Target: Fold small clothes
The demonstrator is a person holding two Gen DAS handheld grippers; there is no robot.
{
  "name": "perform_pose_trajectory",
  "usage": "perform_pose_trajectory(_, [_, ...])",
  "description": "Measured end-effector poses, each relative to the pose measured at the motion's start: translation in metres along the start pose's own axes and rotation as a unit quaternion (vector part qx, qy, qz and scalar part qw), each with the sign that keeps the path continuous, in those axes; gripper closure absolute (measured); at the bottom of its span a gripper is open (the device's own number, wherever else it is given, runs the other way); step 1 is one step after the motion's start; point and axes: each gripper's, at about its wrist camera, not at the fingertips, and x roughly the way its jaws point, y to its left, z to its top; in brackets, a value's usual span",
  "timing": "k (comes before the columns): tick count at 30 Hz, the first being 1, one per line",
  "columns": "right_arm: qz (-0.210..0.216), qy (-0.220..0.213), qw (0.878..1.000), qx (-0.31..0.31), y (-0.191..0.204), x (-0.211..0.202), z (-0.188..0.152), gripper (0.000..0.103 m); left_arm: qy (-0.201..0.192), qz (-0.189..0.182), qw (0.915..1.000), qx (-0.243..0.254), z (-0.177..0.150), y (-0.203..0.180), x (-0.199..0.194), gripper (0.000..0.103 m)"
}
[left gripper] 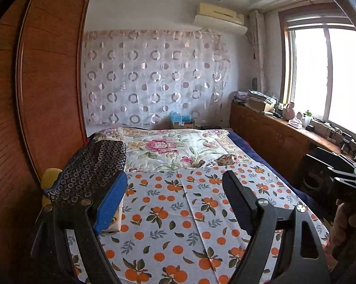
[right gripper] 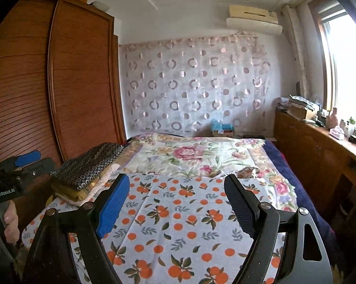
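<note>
A dark folded garment with small ring print (right gripper: 88,165) lies on top of a stack of folded clothes, a mustard one (right gripper: 69,193) under it, at the left edge of the bed. It also shows in the left wrist view (left gripper: 92,168), just beyond the blue finger pad (left gripper: 111,198). My left gripper (left gripper: 175,201) is open and empty beside the stack. My right gripper (right gripper: 175,203) is open and empty over the orange-print cloth (right gripper: 178,224). A small brown patterned garment (right gripper: 247,172) lies crumpled on the floral bedspread, also in the left wrist view (left gripper: 226,159).
A wooden wardrobe (left gripper: 47,90) stands left of the bed. A wooden cabinet (right gripper: 315,151) with clutter runs under the window on the right. A cardboard box (left gripper: 182,123) sits at the bed's head. The other gripper shows at the left (right gripper: 19,168) and right (left gripper: 331,170) edges.
</note>
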Motion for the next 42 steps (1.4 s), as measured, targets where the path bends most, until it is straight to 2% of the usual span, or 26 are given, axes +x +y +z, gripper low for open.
perform_pose_trajectory(18, [0.0,-0.003,1.0,-0.005,-0.011,-0.021,0.002,0.02,-0.006,0.012,0.9999,0.004,-0.003,0.003,-0.002,0.02])
perform_pose_trajectory(42, [0.009,-0.001,1.0,-0.004,-0.025,-0.023,0.008,0.02,-0.008,0.012,0.9999,0.004,-0.004,0.005,-0.002,0.02])
